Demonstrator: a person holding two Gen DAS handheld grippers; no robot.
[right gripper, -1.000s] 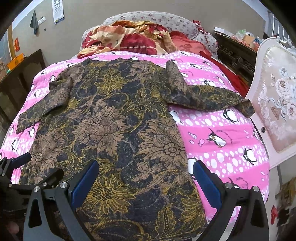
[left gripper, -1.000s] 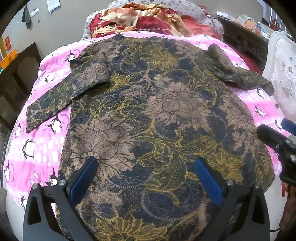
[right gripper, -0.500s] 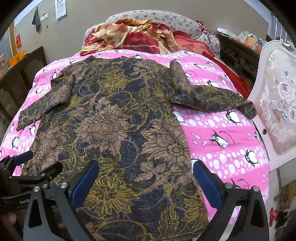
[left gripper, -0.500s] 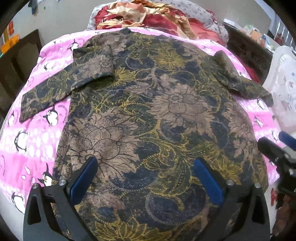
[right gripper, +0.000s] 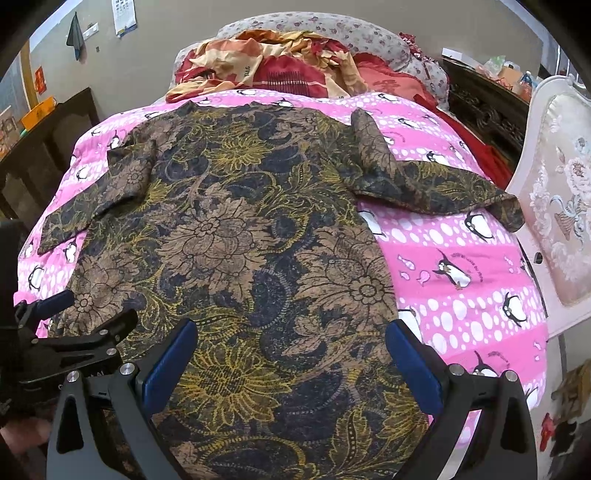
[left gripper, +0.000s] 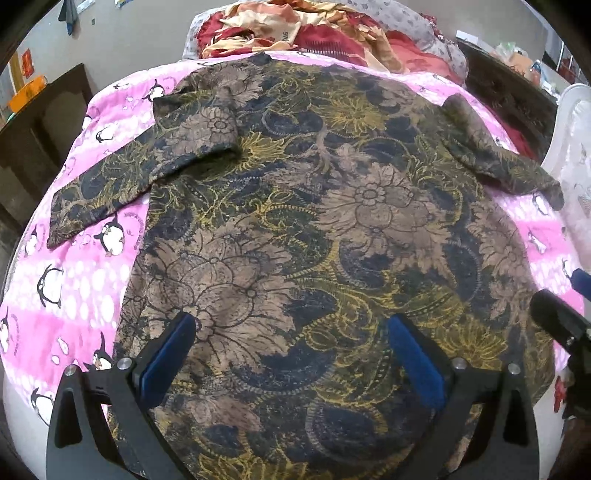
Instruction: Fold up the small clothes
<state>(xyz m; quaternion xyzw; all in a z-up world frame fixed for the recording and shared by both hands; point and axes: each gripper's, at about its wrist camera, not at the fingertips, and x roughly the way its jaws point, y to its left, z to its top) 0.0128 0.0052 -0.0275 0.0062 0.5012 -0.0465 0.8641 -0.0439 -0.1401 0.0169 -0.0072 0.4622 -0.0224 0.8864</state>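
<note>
orange-and-red bedding (right gripper: pixel 266 62) at 12 o'clock: dark print, roughly "SVG" (upside down, uncertain) | pink penguin blanket (right gripper: pixel 458 236): small lettering beside penguins, illegible | wall calendar (right gripper: pixel 125 16) at 11 o'clock: unreadable

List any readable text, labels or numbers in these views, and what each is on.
Nothing reads clearly.
Crumpled quilt: short dark print, too blurred to read.
Penguin blanket: tiny lettering beside the penguins, too small to read.
Wall calendar: print too small to read.
</note>
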